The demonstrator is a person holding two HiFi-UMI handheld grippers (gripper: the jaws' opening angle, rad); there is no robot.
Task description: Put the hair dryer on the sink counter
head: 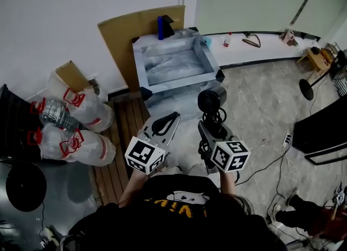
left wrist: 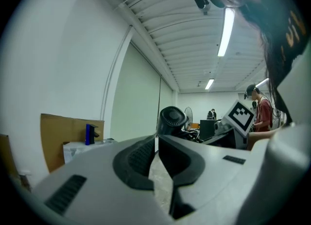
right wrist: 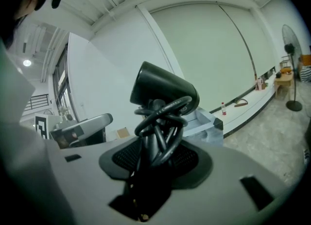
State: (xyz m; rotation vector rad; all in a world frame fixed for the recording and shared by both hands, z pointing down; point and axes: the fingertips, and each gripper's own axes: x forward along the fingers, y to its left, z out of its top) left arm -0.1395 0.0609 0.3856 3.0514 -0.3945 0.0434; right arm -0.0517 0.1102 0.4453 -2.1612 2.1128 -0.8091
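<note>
- A room with white walls and a mottled grey floor (head: 260, 98); a strip of brown wooden planks (head: 122, 136) runs along the wall side.
- Against the wall stands a grey, marble-patterned sink tabletop (head: 179, 83) with a sunken rectangular basin, and a brown cardboard sheet (head: 130, 33) leans behind it.
- On the tabletop's far edge stands a blue upright container (head: 160, 27), with a small black object touching its right side.
- To the left on the floor lie several large clear plastic water jugs with red handles (head: 81, 114).
- The right claw (right wrist: 154, 144) is pinching the handle of the black hair dryer (head: 211, 101). The dryer's black cord (right wrist: 160, 122) is wound in loops around the handle just above the pads.
- The hair dryer is held in the air in front of the tabletop's near right corner, over the floor. It touches neither the tabletop nor the basin, and its round barrel stands above the claw.
- The left claw (head: 174, 116) is pressed together at the tips with nothing between its pads. It hangs just beside the right one, also short of the tabletop's front.
- Thin dark cables (head: 271, 163) trail over the floor at the right.
</note>
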